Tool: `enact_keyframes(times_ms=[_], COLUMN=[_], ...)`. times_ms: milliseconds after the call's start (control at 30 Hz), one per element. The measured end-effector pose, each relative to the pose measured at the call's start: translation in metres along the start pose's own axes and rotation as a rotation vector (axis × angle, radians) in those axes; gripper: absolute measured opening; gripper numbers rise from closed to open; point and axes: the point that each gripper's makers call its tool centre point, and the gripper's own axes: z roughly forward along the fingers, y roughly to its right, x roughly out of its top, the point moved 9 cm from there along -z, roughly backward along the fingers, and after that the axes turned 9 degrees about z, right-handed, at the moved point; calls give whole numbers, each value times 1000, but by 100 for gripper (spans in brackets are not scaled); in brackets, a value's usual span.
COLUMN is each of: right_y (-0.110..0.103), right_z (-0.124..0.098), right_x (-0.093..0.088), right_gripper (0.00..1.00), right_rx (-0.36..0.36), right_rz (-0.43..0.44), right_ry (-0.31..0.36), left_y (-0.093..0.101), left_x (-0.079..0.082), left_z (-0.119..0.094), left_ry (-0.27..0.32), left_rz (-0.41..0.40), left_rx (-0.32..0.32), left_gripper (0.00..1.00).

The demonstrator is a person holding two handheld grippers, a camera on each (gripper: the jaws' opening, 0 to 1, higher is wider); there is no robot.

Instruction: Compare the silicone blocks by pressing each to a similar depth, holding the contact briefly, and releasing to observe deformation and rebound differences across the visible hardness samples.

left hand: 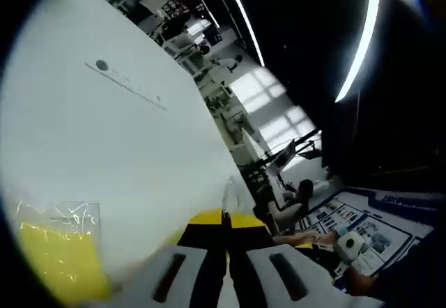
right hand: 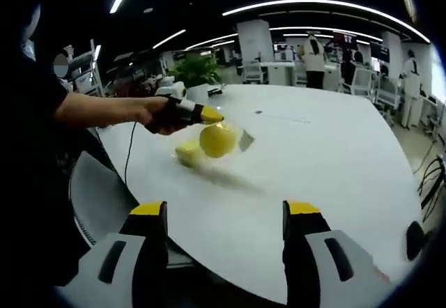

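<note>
My left gripper (left hand: 224, 235) has its jaws pressed together, and a sliver of clear plastic (left hand: 231, 194) sticks out past the yellow tips. In the right gripper view a hand holds this left gripper (right hand: 208, 116) over the table. A blurred yellow silicone block in a clear bag (right hand: 218, 140) hangs just under its tip. A second yellow block (right hand: 187, 154) lies on the table beside it. A bagged yellow block (left hand: 57, 252) also shows at the lower left of the left gripper view. My right gripper (right hand: 226, 214) stands open near the table's front edge, well short of the blocks.
The white round table (right hand: 320, 162) has a small dark hole (right hand: 258, 112) near its middle. A grey chair (right hand: 97, 196) sits by its left edge. A potted plant (right hand: 197, 71) stands at the far side. People and desks are in the background.
</note>
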Motion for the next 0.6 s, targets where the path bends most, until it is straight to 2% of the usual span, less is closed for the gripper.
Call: enact_keyframes(times_ms=[100,300,433,600], right_y=[0,-4,-10,-21], right_z=[8,22,30,48], right_x=[2,1,12,31], right_gripper=[60,61,60,60], right_rx=[38,90,125,194], right_rz=[33,90,64,67], right_ry=[36,69,88,137], left_y=[10,43,70,98], left_x=[13,43,59,67], left_z=[-13,-38,-52,-61], left_ry=[40,117,137,164], left_rz=[13,36,61,91], left_rx=[-10,-66,-120,-173], left_gripper=[0,0,0,0])
